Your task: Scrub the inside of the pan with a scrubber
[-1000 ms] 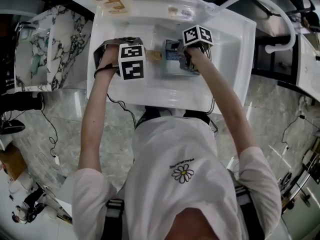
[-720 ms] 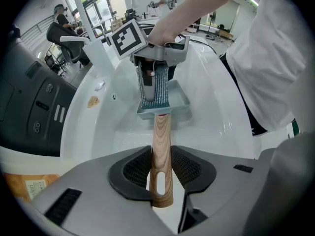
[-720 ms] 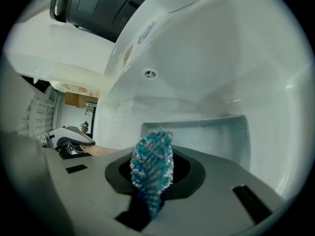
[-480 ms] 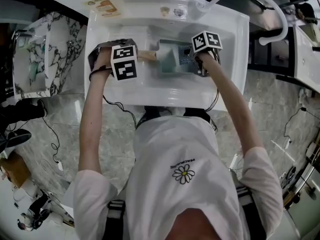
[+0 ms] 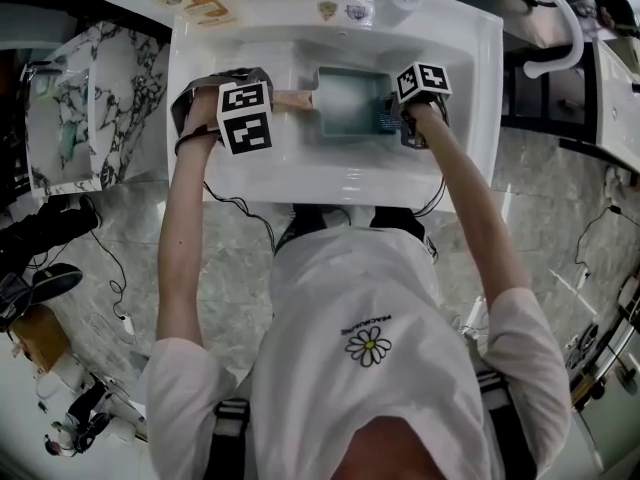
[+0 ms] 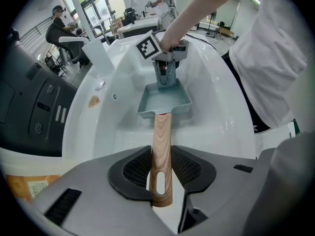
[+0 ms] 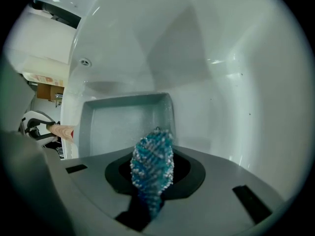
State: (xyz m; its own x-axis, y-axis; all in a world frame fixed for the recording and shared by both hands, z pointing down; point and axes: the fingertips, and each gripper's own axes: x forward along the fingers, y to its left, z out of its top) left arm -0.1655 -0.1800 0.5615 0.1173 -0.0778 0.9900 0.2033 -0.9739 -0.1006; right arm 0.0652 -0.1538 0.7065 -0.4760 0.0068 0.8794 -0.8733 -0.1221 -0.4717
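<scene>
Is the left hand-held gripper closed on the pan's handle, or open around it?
Closed on it. The left gripper view shows the jaws of the left hand-held gripper pressing both sides of the wooden handle.

The person wears a white short-sleeved T-shirt (image 5: 350, 288) with a small daisy print (image 5: 368, 347).

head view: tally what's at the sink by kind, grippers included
pan: 1
scrubber: 1
grippers: 2, the left gripper shut on the pan's handle, the right gripper shut on the scrubber
total: 4
</scene>
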